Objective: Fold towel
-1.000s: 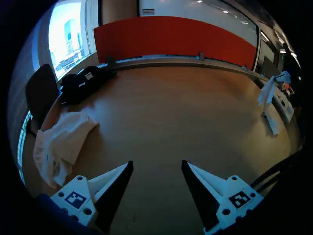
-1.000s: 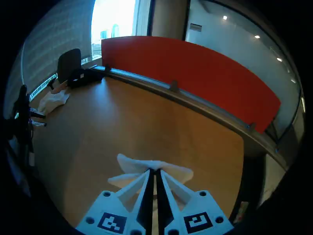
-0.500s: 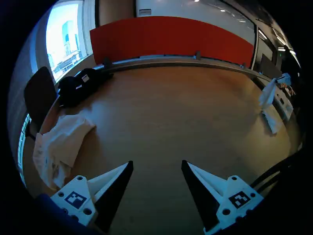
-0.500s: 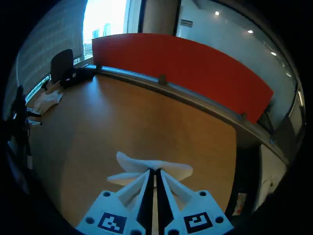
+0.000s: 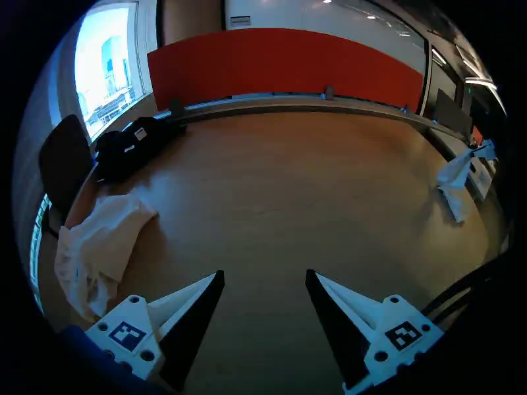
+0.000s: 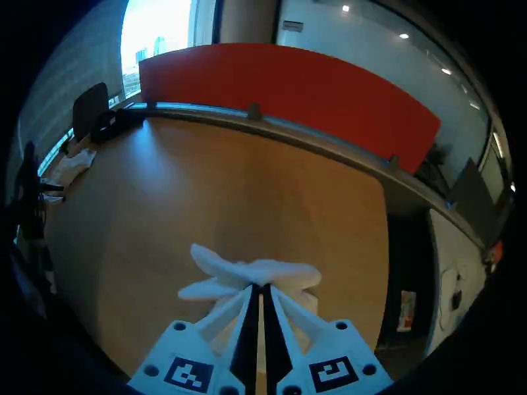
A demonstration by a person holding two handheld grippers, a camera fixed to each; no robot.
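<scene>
**Towel in hand, not yet spread**

The broad wooden desk [image 5: 283, 178] ran up to a red partition [image 5: 283, 62], with another crumpled white cloth [image 5: 99, 240] heaped at its left edge. I judged this the carrying-in step. The towel [image 6: 224, 260] was bunched at the desk's right side, pinched between the closed fingers of my right gripper [image 6: 261, 288]. My left gripper [image 5: 263, 271] stood wide, holding nothing. Next, I reckoned, it had to catch a free corner — then both could spread the towel flat.

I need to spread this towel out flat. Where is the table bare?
The wide middle of the table is bare, from the red divider to the left tongs. Crowded by the window: crumpled white cloth and black bag.
</scene>
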